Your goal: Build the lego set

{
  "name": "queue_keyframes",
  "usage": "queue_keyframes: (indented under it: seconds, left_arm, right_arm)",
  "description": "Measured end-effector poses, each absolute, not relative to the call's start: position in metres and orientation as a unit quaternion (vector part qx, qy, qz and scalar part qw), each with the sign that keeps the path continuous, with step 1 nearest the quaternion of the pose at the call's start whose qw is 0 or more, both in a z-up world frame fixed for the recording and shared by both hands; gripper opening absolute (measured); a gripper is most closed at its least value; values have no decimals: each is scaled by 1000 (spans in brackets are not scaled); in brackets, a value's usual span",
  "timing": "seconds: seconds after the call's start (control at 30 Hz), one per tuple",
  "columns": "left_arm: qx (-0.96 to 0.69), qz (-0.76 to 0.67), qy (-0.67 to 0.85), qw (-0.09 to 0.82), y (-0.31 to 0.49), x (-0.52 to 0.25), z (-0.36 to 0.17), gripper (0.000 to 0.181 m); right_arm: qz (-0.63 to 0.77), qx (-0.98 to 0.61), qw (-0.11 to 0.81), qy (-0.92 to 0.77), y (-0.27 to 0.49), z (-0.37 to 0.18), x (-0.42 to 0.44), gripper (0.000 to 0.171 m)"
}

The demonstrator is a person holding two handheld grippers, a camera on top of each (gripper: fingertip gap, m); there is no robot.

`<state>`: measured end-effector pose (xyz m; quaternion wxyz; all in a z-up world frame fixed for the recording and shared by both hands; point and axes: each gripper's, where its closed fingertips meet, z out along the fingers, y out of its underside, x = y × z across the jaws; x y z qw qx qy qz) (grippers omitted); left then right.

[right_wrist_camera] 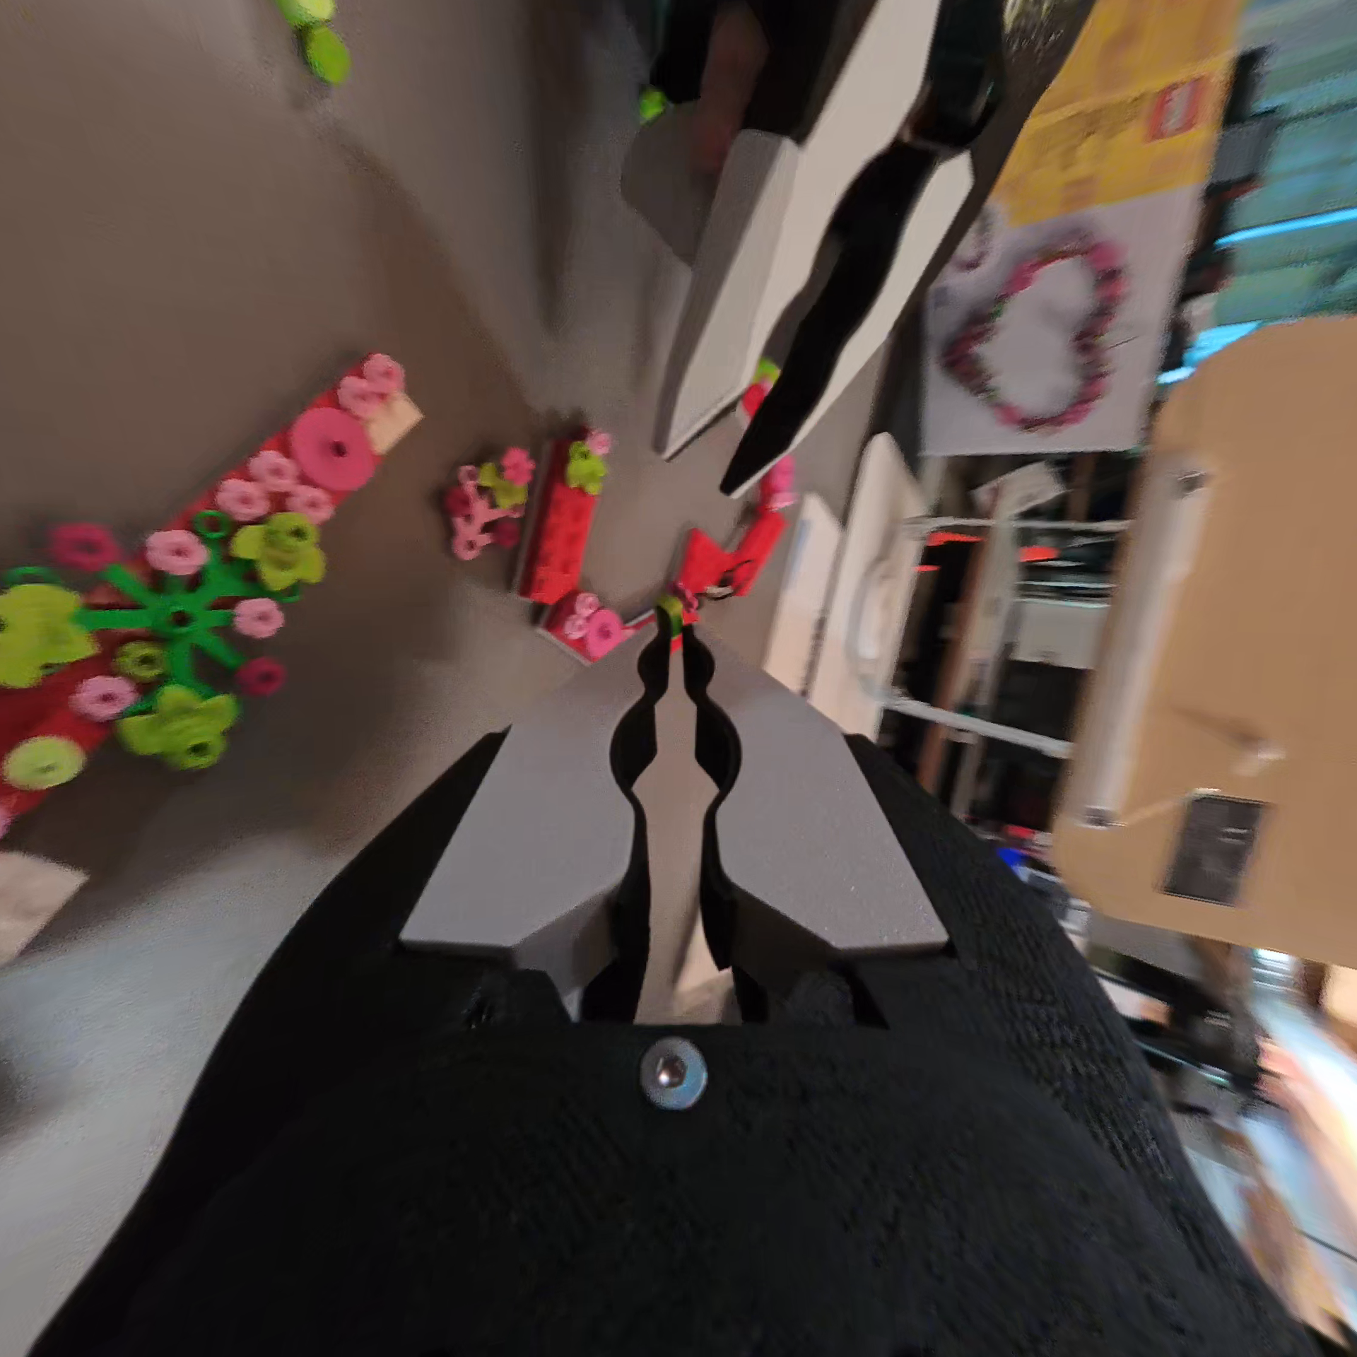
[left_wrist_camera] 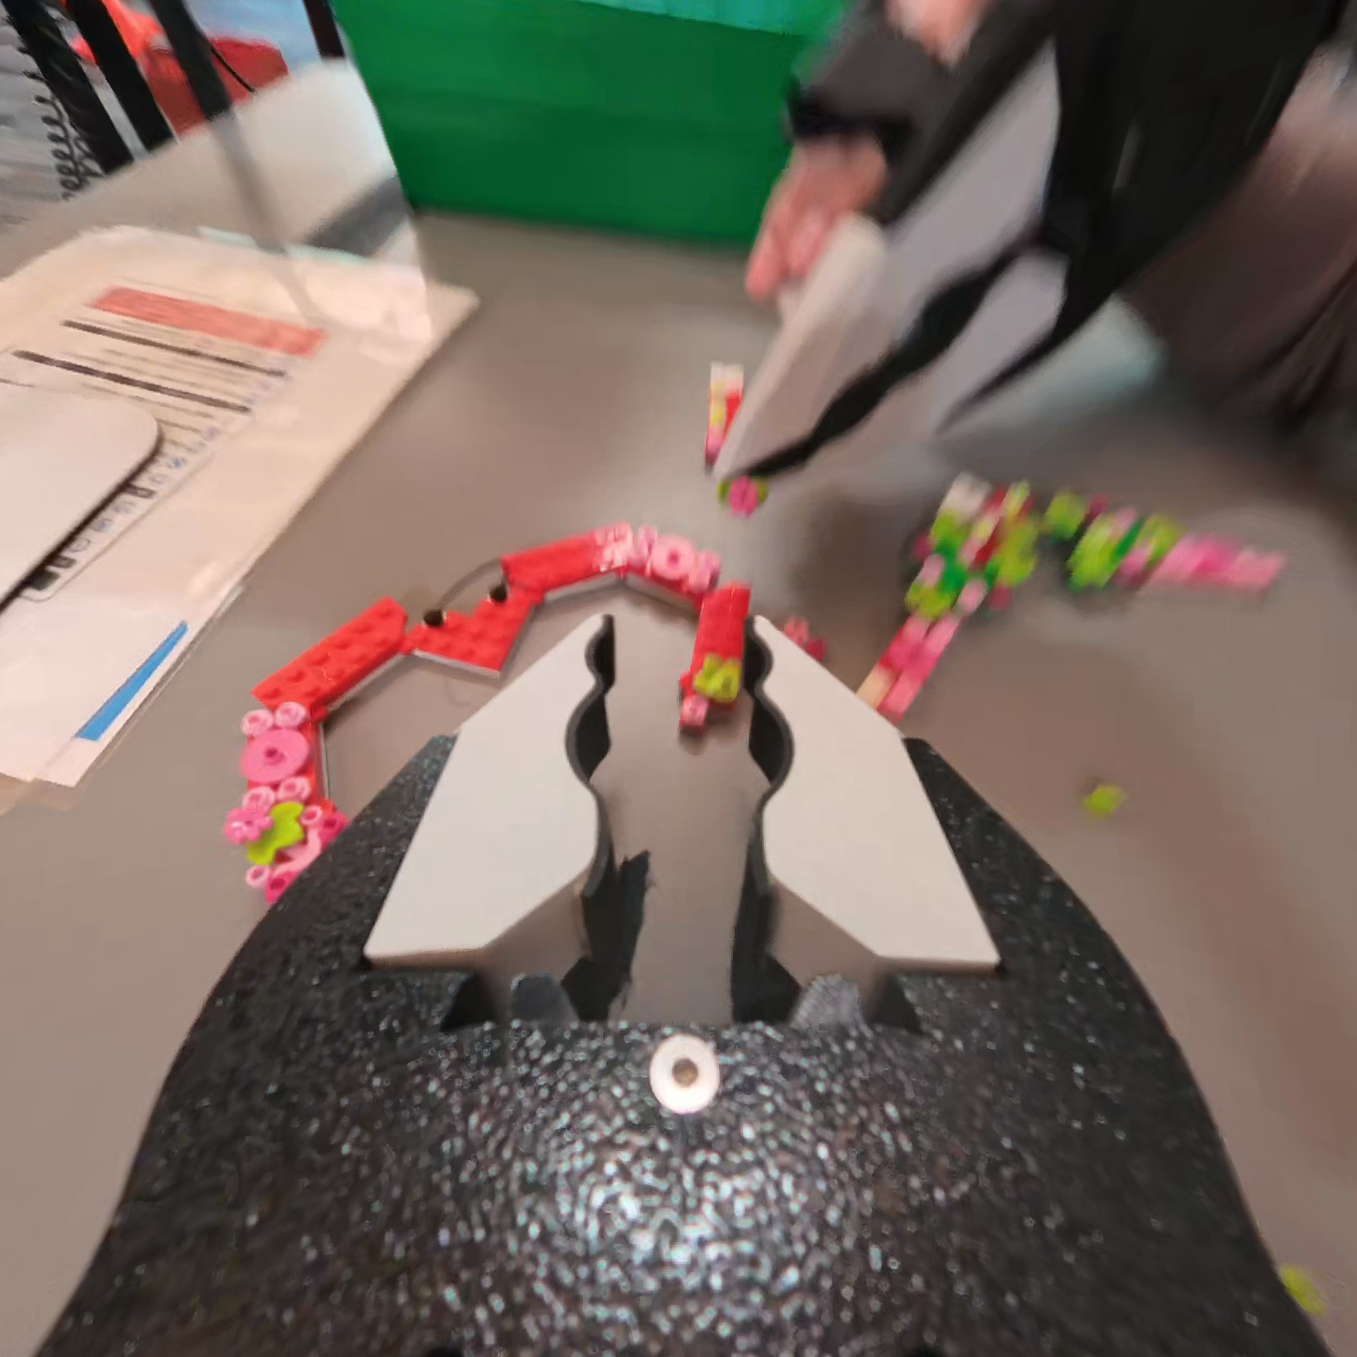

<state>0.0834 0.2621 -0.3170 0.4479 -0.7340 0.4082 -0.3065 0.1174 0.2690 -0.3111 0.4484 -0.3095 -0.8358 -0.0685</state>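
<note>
Our left claw (left_wrist_camera: 679,631) hangs low over the grey tabletop (left_wrist_camera: 587,411), its two grey fingers clearly parted and nothing between them. Just at its 1 o'clock tip lies a short red brick strip (left_wrist_camera: 718,639) with a lime flower on its near end, close beside the right finger; we cannot tell if it touches.

Curving from 9 o'clock up to 12 o'clock around the fingertips is the red plate arc (left_wrist_camera: 470,624), studs bare in the middle, pink and lime flowers packed on its near-left end (left_wrist_camera: 279,800) and more pink bits, blurred, at the far end.

Our right claw (right_wrist_camera: 677,637) is nearly closed, pinching a small lime-and-pink flower piece (right_wrist_camera: 672,608) at the very tips. In the left wrist view it shows at 1 o'clock, tips down over the tabletop with that same small piece (left_wrist_camera: 743,493) under them and a person's hand (left_wrist_camera: 808,213) behind it, heavily blurred.

At 3 o'clock in the left view sits a loose pile of pink, lime and red parts (left_wrist_camera: 1065,551). A single lime stud (left_wrist_camera: 1103,799) lies apart at 4 o'clock.

At 10 o'clock are printed sheets (left_wrist_camera: 220,382) on the tabletop. A green box (left_wrist_camera: 587,110) stands at 12 o'clock.

In the right wrist view, a decorated red section (right_wrist_camera: 183,587) with green stems lies at 9 o'clock.
</note>
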Motion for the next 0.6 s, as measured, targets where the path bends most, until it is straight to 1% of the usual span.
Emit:
queue_keyframes:
  seconds: [0.1, 0.23, 0.37, 0.6]
  left_arm:
    - [-719, -379, 344, 470, 263, 87, -287, 34]
    - [-724, -413, 296, 467, 265, 90, -279, 34]
    - [-704, -478, 259, 457, 261, 94, -268, 26]
    - [-696, -493, 247, 461, 260, 99, -264, 24]
  right_arm:
    - [-125, -256, 525, -802, 273, -290, 104, 2]
    - [-174, -199, 592, -762, 269, -269, 92, 0]
    - [-253, -133, 614, -735, 267, -258, 88, 0]
    - [-326, -84, 617, -711, 267, -255, 86, 1]
